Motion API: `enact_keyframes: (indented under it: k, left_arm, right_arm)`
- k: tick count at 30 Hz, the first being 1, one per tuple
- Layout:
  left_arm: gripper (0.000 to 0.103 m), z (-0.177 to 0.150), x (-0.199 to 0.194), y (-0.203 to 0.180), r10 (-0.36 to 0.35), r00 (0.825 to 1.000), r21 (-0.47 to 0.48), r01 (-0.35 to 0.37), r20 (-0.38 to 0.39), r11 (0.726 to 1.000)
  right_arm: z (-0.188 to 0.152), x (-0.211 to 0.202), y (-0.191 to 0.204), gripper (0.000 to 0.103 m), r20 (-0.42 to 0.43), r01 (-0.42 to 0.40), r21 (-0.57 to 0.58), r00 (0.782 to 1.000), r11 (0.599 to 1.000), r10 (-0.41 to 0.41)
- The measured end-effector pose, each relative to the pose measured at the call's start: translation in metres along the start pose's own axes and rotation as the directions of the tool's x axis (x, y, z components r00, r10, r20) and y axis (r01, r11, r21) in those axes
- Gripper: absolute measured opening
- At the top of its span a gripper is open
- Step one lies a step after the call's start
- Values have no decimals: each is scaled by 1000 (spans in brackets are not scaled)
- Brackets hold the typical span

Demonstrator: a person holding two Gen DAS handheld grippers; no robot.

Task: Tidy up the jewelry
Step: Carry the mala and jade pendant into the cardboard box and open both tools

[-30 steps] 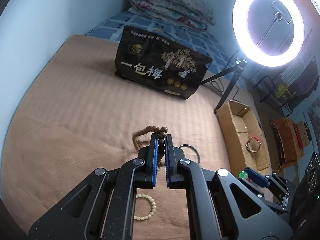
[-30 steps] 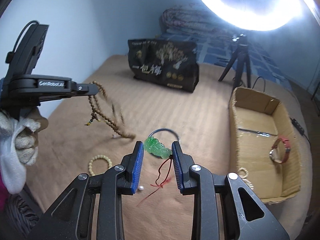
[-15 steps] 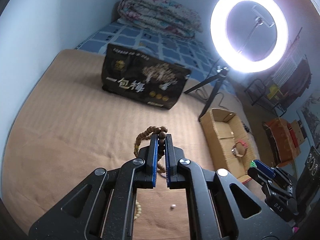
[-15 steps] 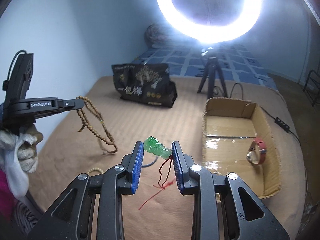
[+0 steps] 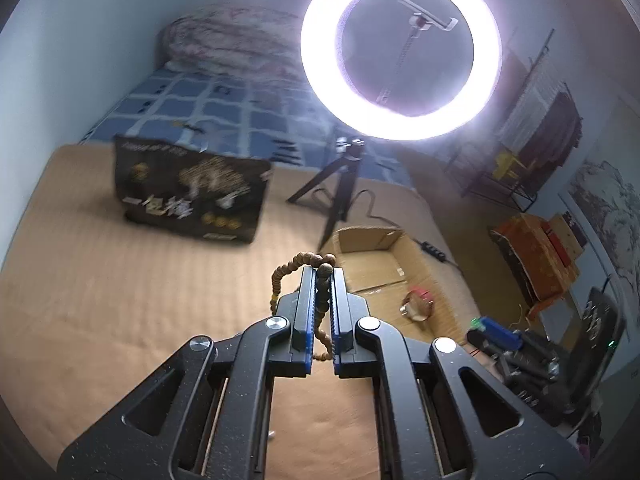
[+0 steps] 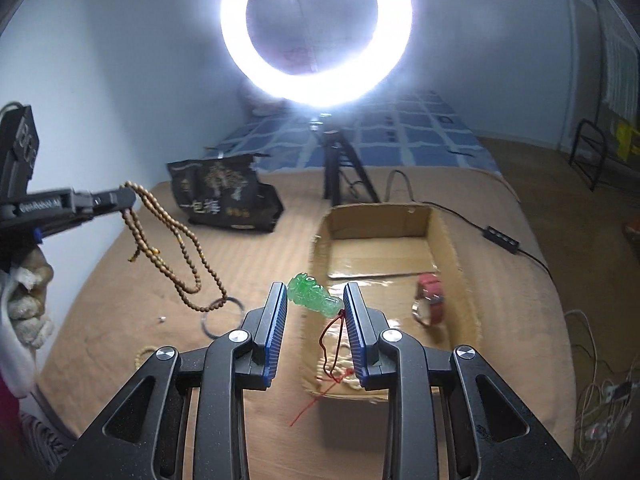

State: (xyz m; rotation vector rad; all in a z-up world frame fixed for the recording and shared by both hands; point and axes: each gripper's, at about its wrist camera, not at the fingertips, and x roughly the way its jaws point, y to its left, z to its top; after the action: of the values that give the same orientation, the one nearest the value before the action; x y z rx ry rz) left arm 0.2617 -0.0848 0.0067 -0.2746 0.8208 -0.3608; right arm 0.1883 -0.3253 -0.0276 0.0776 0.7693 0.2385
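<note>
The left claw (image 5: 320,276) pinches one long brown wooden bead strand (image 6: 176,248), dangling over the bed. The right claw (image 6: 316,300) clamps one carved green jade pendant (image 6: 314,299), its red cord partly hidden, above the open cardboard box (image 6: 452,252) holding one blurred red-strapped watch (image 6: 430,298).

Ring light (image 5: 400,50) glaring, background motion-blurred, fisheye edges dark

The lower run of the wooden bead strand (image 5: 322,280) vanishes behind the left claw (image 5: 321,276), while a pale bead bracelet (image 6: 145,354) peeks half-hidden beside the right claw (image 6: 315,294); the black bag's (image 5: 188,192) printing is smeared by blur.
</note>
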Motion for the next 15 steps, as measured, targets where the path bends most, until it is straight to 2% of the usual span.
enact_keyframes:
  k: [7, 15]
  left_arm:
    - [4, 25, 18, -55, -48, 999, 84, 47, 11, 995]
    - [4, 41, 64, -98, -82, 996, 138, 86, -30, 987]
  right_arm:
    - [-3, 7, -26, 27, -19, 23, 47, 1000, 999, -22]
    - [-6, 20, -47, 27, -43, 45, 91, 998, 995, -41]
